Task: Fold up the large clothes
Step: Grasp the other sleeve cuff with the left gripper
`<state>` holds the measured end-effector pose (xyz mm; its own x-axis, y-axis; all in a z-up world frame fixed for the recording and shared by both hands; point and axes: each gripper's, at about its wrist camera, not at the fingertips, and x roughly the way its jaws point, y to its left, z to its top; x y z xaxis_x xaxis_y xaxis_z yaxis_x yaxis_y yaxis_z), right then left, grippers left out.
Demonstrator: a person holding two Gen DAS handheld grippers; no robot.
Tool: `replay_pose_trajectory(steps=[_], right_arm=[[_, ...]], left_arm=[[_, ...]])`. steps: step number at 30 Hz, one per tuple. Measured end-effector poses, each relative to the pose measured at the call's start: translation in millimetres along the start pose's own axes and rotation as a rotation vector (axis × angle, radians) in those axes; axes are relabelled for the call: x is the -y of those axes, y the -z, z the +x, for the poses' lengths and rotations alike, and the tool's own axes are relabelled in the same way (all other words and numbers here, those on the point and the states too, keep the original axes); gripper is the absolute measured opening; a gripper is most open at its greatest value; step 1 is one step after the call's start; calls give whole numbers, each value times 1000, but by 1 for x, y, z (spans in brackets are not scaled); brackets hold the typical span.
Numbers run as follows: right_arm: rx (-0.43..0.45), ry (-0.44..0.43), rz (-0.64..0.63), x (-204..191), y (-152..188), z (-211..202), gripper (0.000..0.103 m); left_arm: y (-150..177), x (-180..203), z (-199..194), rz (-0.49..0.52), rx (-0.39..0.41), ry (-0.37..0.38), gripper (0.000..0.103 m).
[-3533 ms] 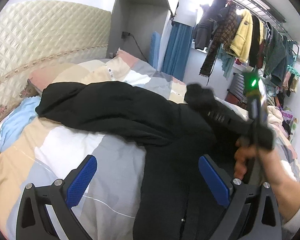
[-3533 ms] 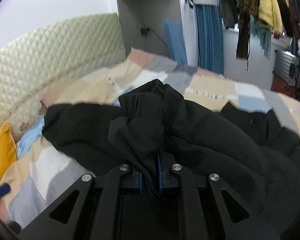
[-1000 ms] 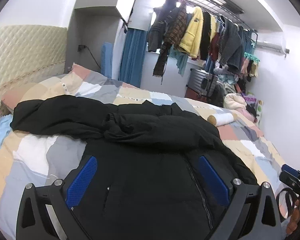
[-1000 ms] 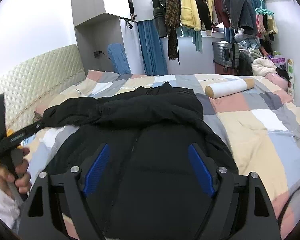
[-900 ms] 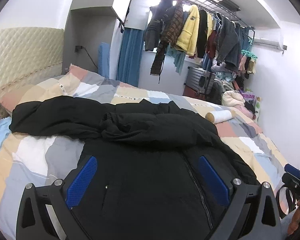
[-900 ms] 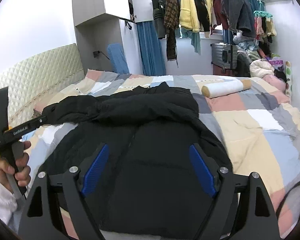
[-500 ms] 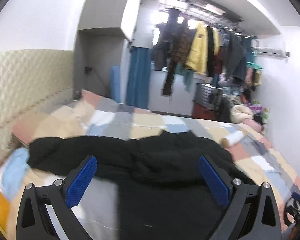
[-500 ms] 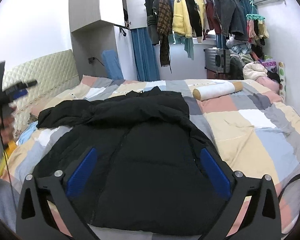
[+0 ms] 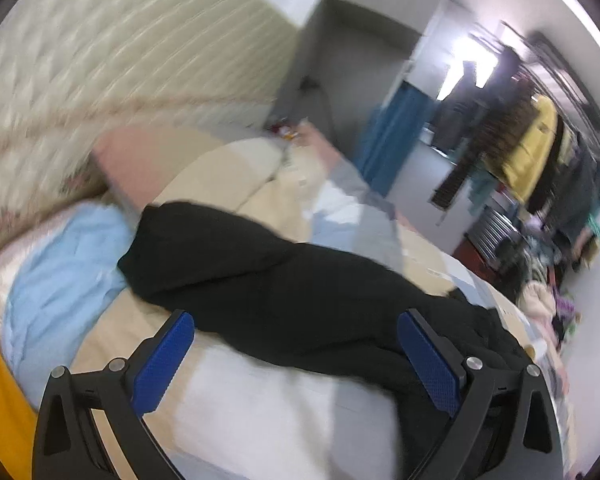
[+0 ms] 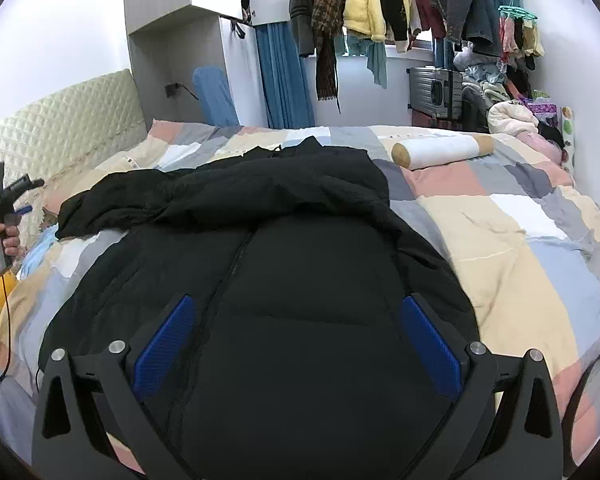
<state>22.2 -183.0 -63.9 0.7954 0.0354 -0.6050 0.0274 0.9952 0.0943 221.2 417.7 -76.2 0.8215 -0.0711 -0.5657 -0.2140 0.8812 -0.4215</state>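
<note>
I am holding both grippers over the coat (image 10: 284, 264), which is lying front-up on the bed (image 10: 512, 248) with one sleeve already folded across its chest; my right gripper (image 10: 296, 344) is hanging above the coat's lower front with nothing between its fingers, its jaws having just been opening to their widest; my left gripper (image 9: 296, 360) is gaping too, empty, aiming at the other sleeve (image 9: 236, 256), which is stretching out from the coat toward the headboard (image 9: 100, 72). The step in hand, as I judge it, is folding that sleeve inward; to do it well I am wanting to close near the cuff, pinching only the sleeve and not the quilt beneath, then carry it low and flat across the coat so the padding is not bunching.
</note>
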Motion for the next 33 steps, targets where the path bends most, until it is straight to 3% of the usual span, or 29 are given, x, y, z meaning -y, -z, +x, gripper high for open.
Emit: replay_pose_trajectory(steps=[3, 12, 15, 19, 23, 25, 28, 33], right_arm=[[-23, -6, 14, -11, -4, 13, 102], [-107, 14, 2, -42, -13, 59, 102], [-138, 29, 9, -46, -15, 74, 102], [-184, 30, 40, -48, -17, 92, 102], [-204, 35, 38, -52, -18, 100, 102], [-208, 40, 37, -54, -19, 103, 102], [-209, 45, 36, -54, -20, 103, 102], [-189, 53, 44, -47, -23, 94, 102]], left_arm=[[-2, -43, 33, -47, -17, -35, 103], [-8, -144, 127, -241, -91, -30, 99], [-8, -161, 152, -246, -117, -95, 99], [-6, -178, 170, -316, -126, -62, 100], [-9, -175, 174, -313, -106, -66, 98], [-11, -168, 174, -285, -103, -92, 88], [-17, -159, 170, -271, -89, -123, 57], [-29, -140, 158, -245, -82, -167, 25]])
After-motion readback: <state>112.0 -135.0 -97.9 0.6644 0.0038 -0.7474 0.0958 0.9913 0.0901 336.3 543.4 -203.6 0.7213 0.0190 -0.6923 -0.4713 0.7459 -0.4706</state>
